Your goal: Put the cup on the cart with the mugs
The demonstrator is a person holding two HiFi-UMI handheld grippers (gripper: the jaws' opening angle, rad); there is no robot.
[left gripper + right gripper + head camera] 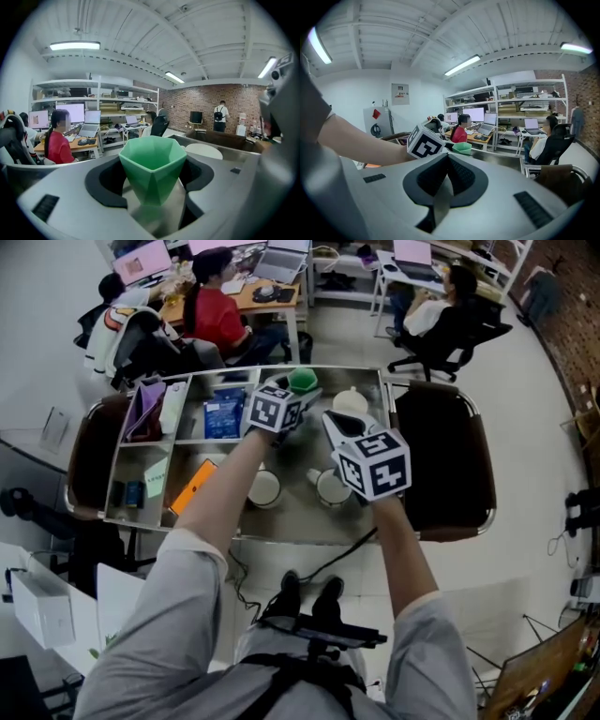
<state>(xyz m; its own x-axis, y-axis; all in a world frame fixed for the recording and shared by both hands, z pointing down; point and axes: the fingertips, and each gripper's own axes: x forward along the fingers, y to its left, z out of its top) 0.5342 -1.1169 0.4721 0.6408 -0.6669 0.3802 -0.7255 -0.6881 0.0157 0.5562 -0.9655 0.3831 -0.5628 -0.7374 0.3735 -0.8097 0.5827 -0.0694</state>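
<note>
Left gripper is clamping the green faceted cup between its jaws, both dark pads pressing on the cup's sides while the cup is standing upright with its mouth open upward. Only the left gripper view is showing that grip. The head view is giving just the cup's green rim past the marker cube, hanging over the far part of the cart, close to the cart's far rim. Whether the cup's base is touching the cart, no view is telling.

Right gripper is keeping its jaws pressed together with nothing between them, as its own view is showing. That view is also catching the cup from the side, beside the left gripper's marker cube.

The head view alone is showing two white mugs standing on the cart's open tray, on the cart's near side, with the right gripper hovering over one of them. A white rounded thing is sitting near the cart's far rim, just beside the cup.
</note>
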